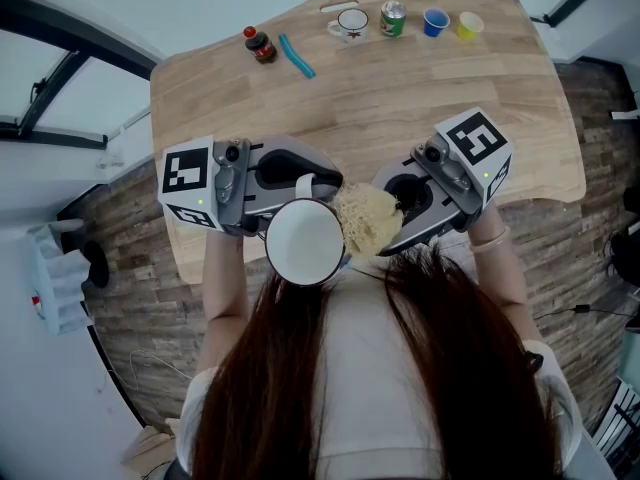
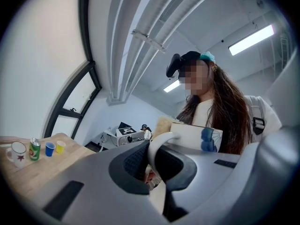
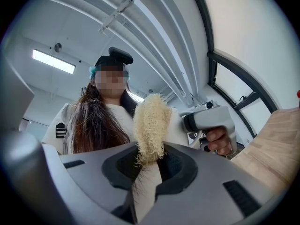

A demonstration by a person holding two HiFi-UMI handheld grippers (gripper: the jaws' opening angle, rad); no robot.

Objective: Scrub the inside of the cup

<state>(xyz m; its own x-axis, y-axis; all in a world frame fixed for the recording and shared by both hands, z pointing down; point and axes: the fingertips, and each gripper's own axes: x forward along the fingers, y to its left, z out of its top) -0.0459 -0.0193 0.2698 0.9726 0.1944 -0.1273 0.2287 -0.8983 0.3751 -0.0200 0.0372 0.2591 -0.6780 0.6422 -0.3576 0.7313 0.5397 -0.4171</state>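
Your left gripper (image 1: 300, 183) clamps the handle of the white cup (image 1: 303, 240); your right gripper (image 1: 388, 211) pinches a loofah scrubber (image 1: 366, 218) touching its rim, over the table (image 1: 400, 98) near edge.

R tool (image 3: 147, 165) jaws clamped on a pale fibrous scrub pad (image 3: 150, 121); pad stands upright past the jaws. Behind it: person (image 3: 98, 125) w/ long dark hair, white top. Beside the pad a hand (image 3: 218, 143) grips a grey handle (image 3: 213, 118). Wooden table (image 3: 276, 144) edge just past that hand.
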